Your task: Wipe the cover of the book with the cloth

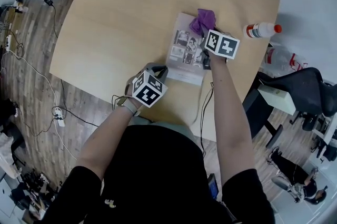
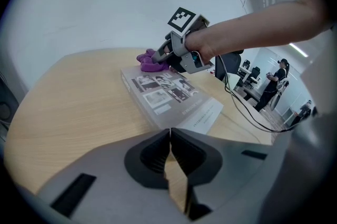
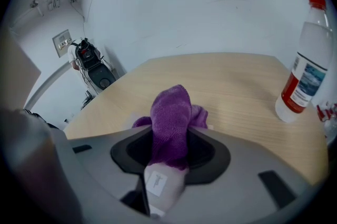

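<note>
- While plank floor shows around it, the pale wooden table carries the book and a bottle.
- Right hand-held gripper grasps the purple cloth at the book's far corner; left hand-held gripper is clenched empty.
- Only the gripper views show the white wall.

wide open table left of and beyond the book; a bottle stands off its right side
</note>
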Motion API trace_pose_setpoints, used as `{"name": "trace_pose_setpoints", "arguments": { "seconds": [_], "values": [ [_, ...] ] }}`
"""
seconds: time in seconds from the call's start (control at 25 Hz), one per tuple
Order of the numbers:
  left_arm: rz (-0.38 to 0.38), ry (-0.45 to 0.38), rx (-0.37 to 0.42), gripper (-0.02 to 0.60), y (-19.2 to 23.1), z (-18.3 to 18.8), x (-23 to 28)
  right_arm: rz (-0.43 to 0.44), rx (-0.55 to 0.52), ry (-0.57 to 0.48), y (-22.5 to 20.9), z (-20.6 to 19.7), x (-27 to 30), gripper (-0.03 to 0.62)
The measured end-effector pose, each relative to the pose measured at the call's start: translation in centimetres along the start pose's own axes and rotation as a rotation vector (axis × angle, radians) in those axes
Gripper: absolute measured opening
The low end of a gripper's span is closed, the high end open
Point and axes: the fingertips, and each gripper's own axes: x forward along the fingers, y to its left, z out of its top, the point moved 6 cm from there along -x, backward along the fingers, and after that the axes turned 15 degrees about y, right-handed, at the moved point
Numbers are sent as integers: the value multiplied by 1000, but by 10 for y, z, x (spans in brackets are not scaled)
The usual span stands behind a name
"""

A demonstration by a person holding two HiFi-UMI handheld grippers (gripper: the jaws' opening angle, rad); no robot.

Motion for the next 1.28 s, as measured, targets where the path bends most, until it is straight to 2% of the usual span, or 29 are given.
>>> {"name": "trace_pose_setpoints", "arguments": {
  "seconds": [0.56,1.28],
  "values": [
    [-27,-29,-9,26,2,-4,0,-32,-5,27,21,-66,-22,167],
    [-19,-26,77,26,-1,-4,1,-19,26,13,58,-171,-56,167]
  ]
}}
